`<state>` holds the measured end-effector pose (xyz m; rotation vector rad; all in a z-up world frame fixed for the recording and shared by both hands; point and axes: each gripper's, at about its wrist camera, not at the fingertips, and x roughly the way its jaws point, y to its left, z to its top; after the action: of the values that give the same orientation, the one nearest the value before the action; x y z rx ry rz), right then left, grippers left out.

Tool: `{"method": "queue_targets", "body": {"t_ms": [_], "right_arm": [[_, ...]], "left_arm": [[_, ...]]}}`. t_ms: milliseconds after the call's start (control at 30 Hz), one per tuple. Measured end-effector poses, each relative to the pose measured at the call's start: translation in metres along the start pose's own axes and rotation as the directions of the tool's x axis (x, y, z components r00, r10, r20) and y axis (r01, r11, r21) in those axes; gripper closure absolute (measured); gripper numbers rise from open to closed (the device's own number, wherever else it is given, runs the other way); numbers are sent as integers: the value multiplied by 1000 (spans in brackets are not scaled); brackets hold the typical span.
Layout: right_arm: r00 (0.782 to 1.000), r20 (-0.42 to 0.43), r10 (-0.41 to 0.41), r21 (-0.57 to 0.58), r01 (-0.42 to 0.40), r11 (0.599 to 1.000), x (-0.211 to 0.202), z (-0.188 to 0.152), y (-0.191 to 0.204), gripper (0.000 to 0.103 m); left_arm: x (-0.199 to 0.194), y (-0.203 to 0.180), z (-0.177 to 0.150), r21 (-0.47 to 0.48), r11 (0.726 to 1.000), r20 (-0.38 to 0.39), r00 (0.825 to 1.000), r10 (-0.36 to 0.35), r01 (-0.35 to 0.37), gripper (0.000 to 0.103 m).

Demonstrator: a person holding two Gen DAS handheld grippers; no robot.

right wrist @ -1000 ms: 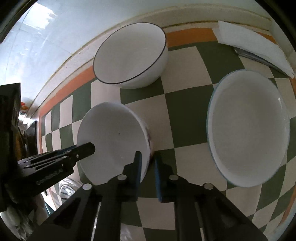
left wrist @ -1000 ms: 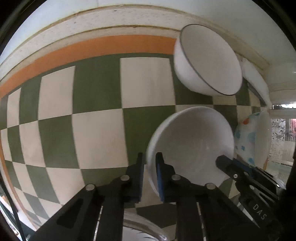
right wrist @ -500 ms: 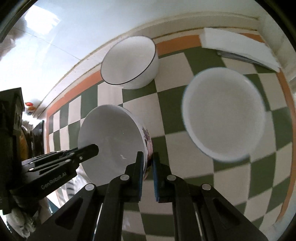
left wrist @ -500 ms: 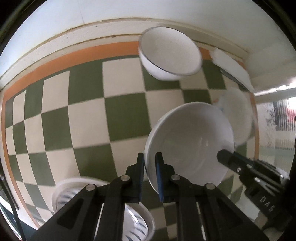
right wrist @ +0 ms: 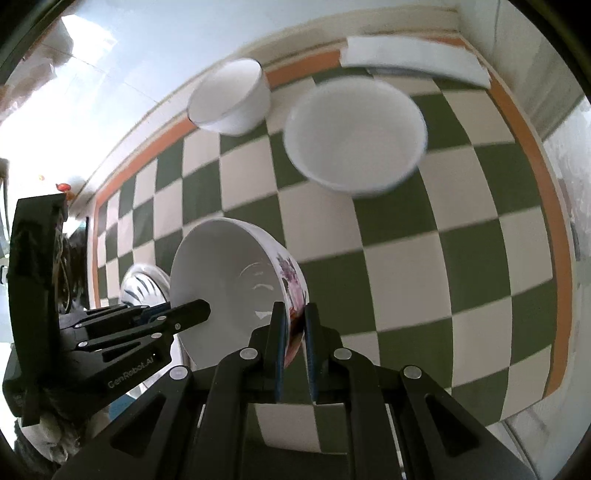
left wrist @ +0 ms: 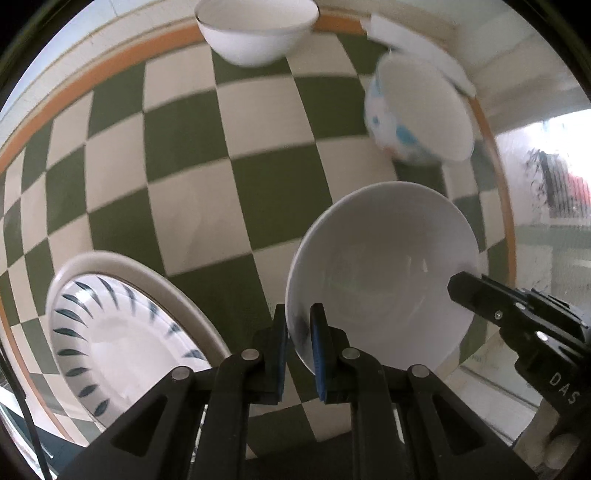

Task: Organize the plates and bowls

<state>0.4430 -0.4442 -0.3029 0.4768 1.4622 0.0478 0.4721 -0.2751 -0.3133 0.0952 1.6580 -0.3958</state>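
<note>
1. Green-and-cream checked cloth (left wrist: 192, 206) with an orange border covers the table, and both cameras look steeply down on it.
2. Nearest in the left wrist view, the left gripper (left wrist: 298, 336) is clenched on the near rim of a white bowl (left wrist: 384, 266), one blue-padded finger outside the wall and one inside.
3. That bowl is tilted, its opening facing the camera, and it hangs above the cloth rather than resting on it.
4. On the bowl's far right rim, the right gripper (left wrist: 465, 288) comes in from the side; in its own view (right wrist: 294, 332) its jaws are clamped on the rim, where the outer wall carries a purple flower print (right wrist: 291, 284).
5. So both tools grasp the same bowl (right wrist: 225, 280) at opposite rims.
6. Left of the held bowl and lower, a plate (left wrist: 122, 332) with dark blue leaf strokes round its well lies on the cloth; the right wrist view shows only a sliver of it (right wrist: 142, 284) behind the bowl.
7. Beyond the held bowl, towards the right border of the cloth, a bowl with blue dots (left wrist: 417, 114) on its outside stands, blurred.
8. Farther still, at the orange border by the wall, a white bowl with a thin dark rim (left wrist: 255, 33) stands upright, well apart from the held bowl.
9. Beside the dotted bowl, against the far corner, lies a flat white folded thing (right wrist: 413, 59); I cannot tell what it is.
</note>
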Motion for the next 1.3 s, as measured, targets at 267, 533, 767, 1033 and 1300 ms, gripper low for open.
{"method": "queue_targets", "body": {"t_ms": [267,533,767,1033,1300], "right_arm": [[998,-55,14,38,-12,999,24,-16,-28,92],[996,-87,18,51,-14,999,35,-14,-40,92],[989,-137,63,71,-54,996,31,-8,-51,89],[991,30,127,97,-130,987,-39,31,-75,39],[994,103,41,123,-53,991,-35,101,-99,39]], "left_arm": [[29,-17,0,10,999,-53,998,33,-32,93],[35,-29,10,17,999,-63,997,52,-51,93],[-3,-27,10,-4,999,-7,999,48,-48,92],[-75,-23,62,-63,998,200,980,19,-7,74],[-33,-34,139,-76,997,131,991,7,3,74]]}}
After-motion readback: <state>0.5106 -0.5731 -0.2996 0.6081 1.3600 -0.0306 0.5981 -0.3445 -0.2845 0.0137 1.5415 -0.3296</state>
